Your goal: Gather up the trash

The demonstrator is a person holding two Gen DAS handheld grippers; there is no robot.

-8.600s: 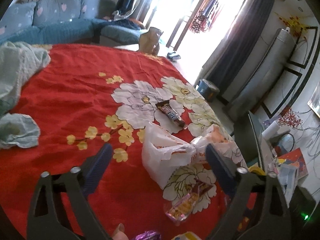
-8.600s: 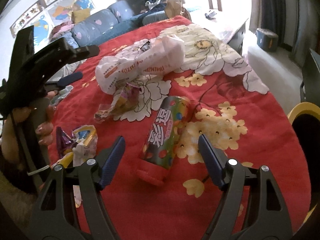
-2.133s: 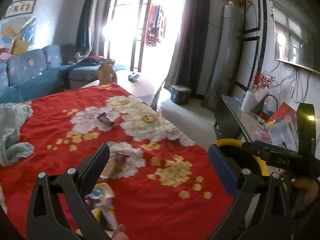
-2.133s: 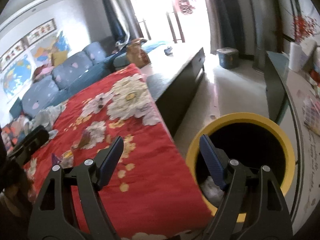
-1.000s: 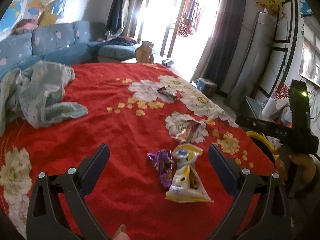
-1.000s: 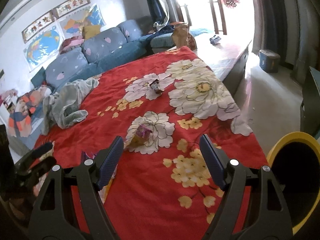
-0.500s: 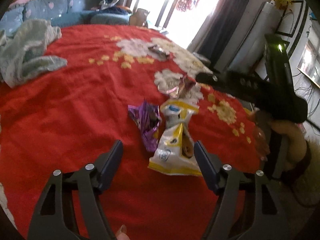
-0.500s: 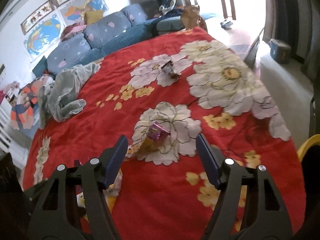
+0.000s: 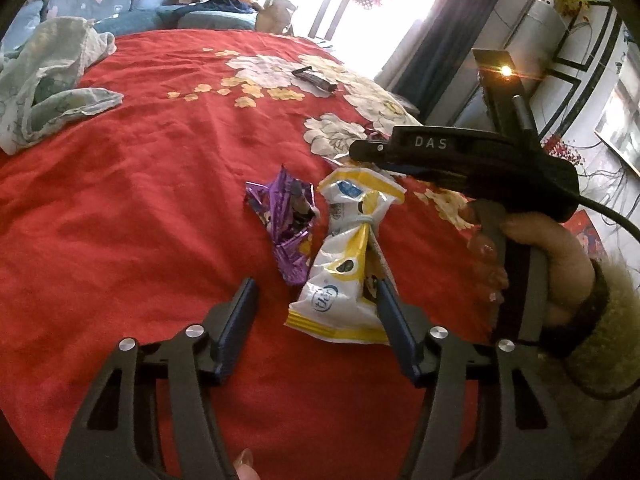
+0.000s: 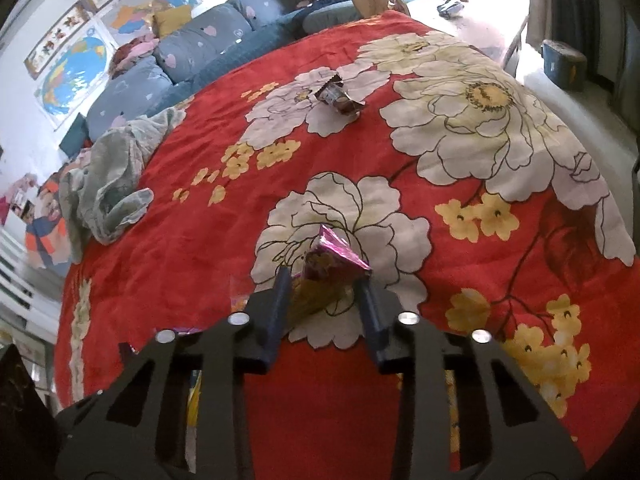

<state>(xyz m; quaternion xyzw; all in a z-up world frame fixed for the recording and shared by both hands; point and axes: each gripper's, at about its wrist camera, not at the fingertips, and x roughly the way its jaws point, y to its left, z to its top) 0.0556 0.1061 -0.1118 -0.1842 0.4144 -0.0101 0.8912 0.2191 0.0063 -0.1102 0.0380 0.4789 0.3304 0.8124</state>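
Left gripper (image 9: 316,296), jaws closing around yellow packet (image 9: 344,280); right pad at its edge, left pad not yet touching. Purple wrapper (image 9: 288,224) just beside, likely dragged along or knocked aside. Right gripper (image 10: 324,280), jaws closing on pink wrapper (image 10: 332,260), crinkly foil seemingly between pads, likely to slip if caught only at its edge. Brown bar (image 10: 338,98) well apart, farther back. Red flowered blanket (image 10: 200,220) underneath, soft, liable to snag. Grey cloth (image 10: 112,184), blue sofa (image 10: 192,52), wall maps (image 10: 76,64), bright window beyond.
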